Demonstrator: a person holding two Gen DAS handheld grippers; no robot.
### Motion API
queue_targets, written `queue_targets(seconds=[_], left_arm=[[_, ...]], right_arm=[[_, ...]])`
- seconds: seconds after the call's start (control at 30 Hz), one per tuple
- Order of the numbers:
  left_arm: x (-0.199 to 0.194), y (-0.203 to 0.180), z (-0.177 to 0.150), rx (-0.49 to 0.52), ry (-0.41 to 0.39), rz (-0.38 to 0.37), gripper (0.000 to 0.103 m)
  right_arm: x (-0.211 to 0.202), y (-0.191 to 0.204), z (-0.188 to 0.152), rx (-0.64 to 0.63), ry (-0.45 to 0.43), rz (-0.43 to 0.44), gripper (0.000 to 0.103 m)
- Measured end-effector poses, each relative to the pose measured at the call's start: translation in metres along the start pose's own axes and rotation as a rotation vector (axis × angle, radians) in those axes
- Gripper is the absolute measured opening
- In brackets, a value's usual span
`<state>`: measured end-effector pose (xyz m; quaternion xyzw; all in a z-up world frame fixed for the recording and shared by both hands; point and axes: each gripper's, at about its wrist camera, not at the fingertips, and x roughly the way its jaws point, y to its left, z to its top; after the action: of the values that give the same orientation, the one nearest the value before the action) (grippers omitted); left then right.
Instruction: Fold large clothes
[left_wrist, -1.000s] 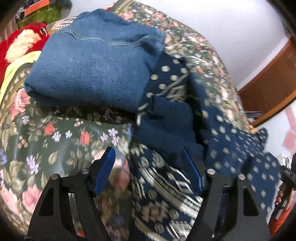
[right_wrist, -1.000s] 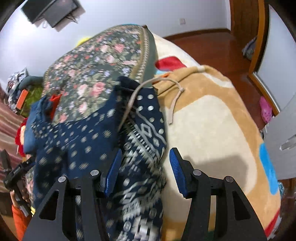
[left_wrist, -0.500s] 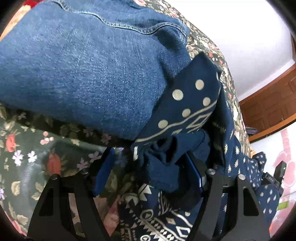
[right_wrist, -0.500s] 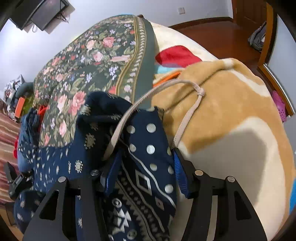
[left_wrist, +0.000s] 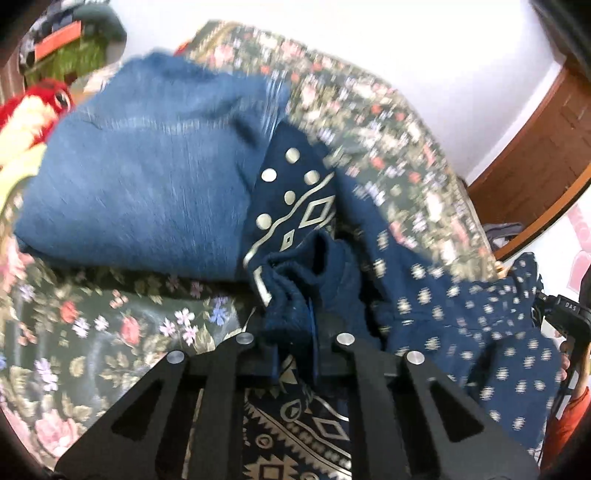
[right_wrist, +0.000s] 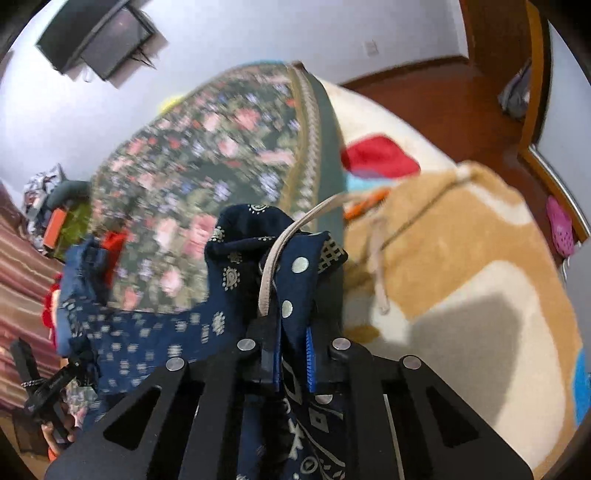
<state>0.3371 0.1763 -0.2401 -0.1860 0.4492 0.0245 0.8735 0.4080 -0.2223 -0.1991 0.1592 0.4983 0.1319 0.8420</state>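
Navy patterned garment (left_wrist: 461, 325) — a large dark blue cloth with pale dots and geometric borders — lies strung across the bed, on the floral bedspread (left_wrist: 110, 332), one end bunched against a folded stack of denim (left_wrist: 147, 177).

Left hand-held gripper (left_wrist: 295, 332): jaws closed narrow on a bunched, gathered-looking corner of the cloth. Right hand-held gripper (right_wrist: 291, 350): also pinched tight, holding another corner of the same garment (right_wrist: 240, 280) raised off the bed; a beige drawstring (right_wrist: 273, 266) loops up out of the pinched fabric. Beyond it, a tan and cream blanket (right_wrist: 461, 277).

Step in hand, as I read it: both corners taken, the lift and spread about to follow.

To do it well:
- keep both grips firm; the cloth looks thin and slippery at the folds
- draw the two grippers apart evenly, so the edge between them goes taut and straight
- raise enough to free the end caught by the denim — otherwise the stack may drag along
- mind the drawstring; trapped in a fold it would leave a lump

Both views are motion-blurred; how much fabric sits inside each pinch is hard to judge.
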Motion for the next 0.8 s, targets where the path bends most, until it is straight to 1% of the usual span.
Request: queue_targets(seconds=[0.13,0.27,0.3,0.4,0.47,0.5,0.57,0.6,0.63,0.7,0.77,0.8], left_arm=[[-0.039,-0.014,0.006,0.031,-0.084,-0.021,0.01],[-0.074,-0.021,0.016,0.065,-0.174,-0.017,0.01],[-0.082,-0.022,0.02,0.072,-0.197,-0.011,0.009],[-0.094,-0.016,0.033,0.093,-0.251,0.012,0.009],[-0.097,-0.009,0.041,0.103,-0.261,0.022,0.009],[-0.095,-0.007,0.044,0.108,-0.259,0.027,0.009],[-0.088,-0.002,0.05,0.126,-0.247,0.04,0.009],[-0.082,0.0,0.052,0.131,-0.241,0.054,0.009],[-0.076,0.002,0.052,0.136,-0.228,0.065,0.009],[-0.064,0.011,0.051,0.125,-0.211,0.076,0.009],[-0.056,0.021,0.045,0.109,-0.198,0.079,0.009],[-0.053,0.025,0.042,0.104,-0.189,0.081,0.009]], right_arm=[[-0.026,0.026,0.006,-0.055,-0.045,0.035,0.008],[-0.041,0.058,0.015,-0.124,-0.099,0.07,0.007],[-0.045,0.066,0.018,-0.14,-0.115,0.08,0.006],[-0.049,0.083,0.029,-0.173,-0.16,0.077,0.004],[-0.051,0.091,0.041,-0.186,-0.209,0.069,0.002],[-0.05,0.094,0.049,-0.187,-0.215,0.074,0.002],[-0.042,0.097,0.058,-0.192,-0.193,0.066,0.002],[-0.034,0.097,0.062,-0.189,-0.19,0.027,0.002],[-0.029,0.096,0.06,-0.187,-0.185,0.006,0.002],[-0.015,0.09,0.057,-0.182,-0.155,0.0,0.003],[0.007,0.078,0.048,-0.17,-0.08,-0.015,0.007],[0.023,0.07,0.042,-0.163,-0.03,-0.034,0.017]])
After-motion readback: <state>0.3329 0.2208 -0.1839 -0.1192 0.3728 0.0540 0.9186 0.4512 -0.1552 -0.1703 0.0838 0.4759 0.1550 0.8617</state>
